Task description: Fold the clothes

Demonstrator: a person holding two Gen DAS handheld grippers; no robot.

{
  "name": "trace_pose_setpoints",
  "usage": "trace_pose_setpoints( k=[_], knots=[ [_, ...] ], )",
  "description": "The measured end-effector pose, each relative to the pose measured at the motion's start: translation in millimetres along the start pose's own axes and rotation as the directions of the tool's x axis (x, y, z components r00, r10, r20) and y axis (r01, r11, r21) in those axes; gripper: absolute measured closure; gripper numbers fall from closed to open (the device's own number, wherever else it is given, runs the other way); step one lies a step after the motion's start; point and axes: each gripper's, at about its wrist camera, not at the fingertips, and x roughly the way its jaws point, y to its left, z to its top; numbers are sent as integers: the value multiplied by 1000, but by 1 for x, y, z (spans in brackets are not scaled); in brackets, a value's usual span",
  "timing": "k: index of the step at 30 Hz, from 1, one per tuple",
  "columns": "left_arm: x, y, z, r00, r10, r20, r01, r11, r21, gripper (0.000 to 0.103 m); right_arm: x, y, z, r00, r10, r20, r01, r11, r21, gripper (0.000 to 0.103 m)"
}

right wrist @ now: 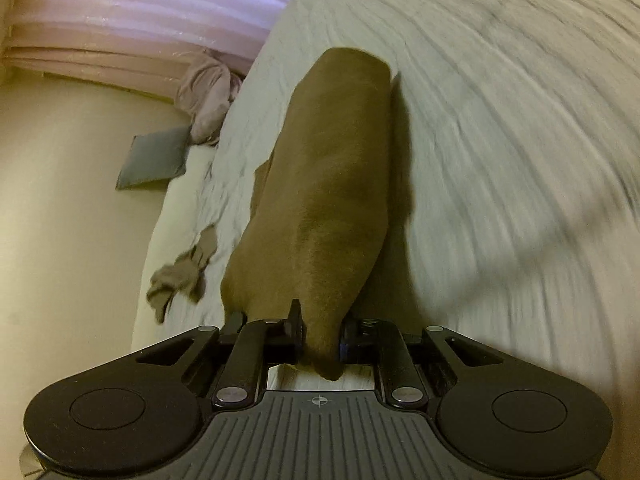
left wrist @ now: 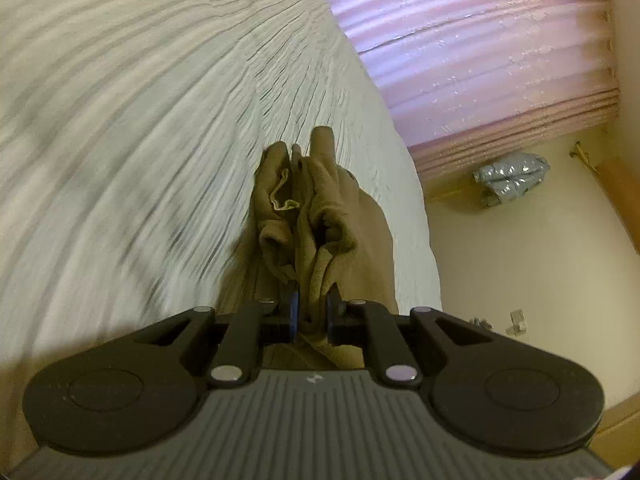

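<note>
1. Left tool [left wrist: 313,312] is clenched on a bunched edge of the brown garment [left wrist: 308,216]; its black pads pinch the cloth from both sides.
2. Right tool [right wrist: 320,334] is likewise clamped on the brown garment [right wrist: 328,184], with a tongue of cloth poking down past the pads toward 6 o'clock.
3. We see both tools angled somewhat downward toward the bed [left wrist: 140,120], and the bedding around them is streaked with motion blur.
4. From the left wrist, the garment runs toward 12 o'clock in soft, crumpled folds, with a raw hem curling near its middle.
5. From the right wrist, it looks smooth and taut, a long rounded panel stretching toward 12 o'clock over the bed [right wrist: 500,120].
6. We note the bed cover is pale and finely wrinkled.
7. A small brown cloth [right wrist: 182,276] lies crumpled at 9 o'clock near the bed's edge.
8. Pinkish pleated curtains [left wrist: 480,48] hang at 1 o'clock in the left view.
</note>
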Motion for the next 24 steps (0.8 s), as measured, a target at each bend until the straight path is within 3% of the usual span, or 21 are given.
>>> trace_pose_setpoints(
  k=[7,8,9,10,11,13,16,18,20,24],
  knots=[
    [-72,32,-35,999,34,-16,-34,999,-34,92,-27,5,-90,997,7,-82,-6,1000,17,88],
    [-76,38,-38,999,49,-6,-49,997,-51,91,-26,3,-100,995,-8,-99,9,1000,10,79],
    [-80,43,-42,998,63,7,-63,996,-67,90,-25,3,-105,992,-41,-116,40,999,-13,61],
    [-85,46,-44,997,71,27,-68,995,-78,88,-26,4,-108,990,-79,-120,76,997,-34,53],
    [-91,46,-48,996,67,51,-62,995,-84,87,-28,5,-109,987,-106,-119,100,994,-54,47],
    [-103,46,-56,994,43,97,-35,996,-79,78,-41,8,-104,991,-96,-94,87,992,-90,46],
    [-117,46,-73,992,7,130,3,997,-78,72,-68,6,-87,994,-109,-10,107,988,-115,41],
    [-118,46,-87,990,-29,137,42,995,-94,70,-82,1,-71,991,-126,47,131,986,-107,31],
    [-116,47,-101,987,-60,147,76,992,-104,62,-90,-5,-57,991,-113,70,120,988,-99,30],
    [-93,53,-115,985,-66,161,87,988,-127,61,-85,-8,-40,992,-93,84,101,989,-105,30]
  ],
)
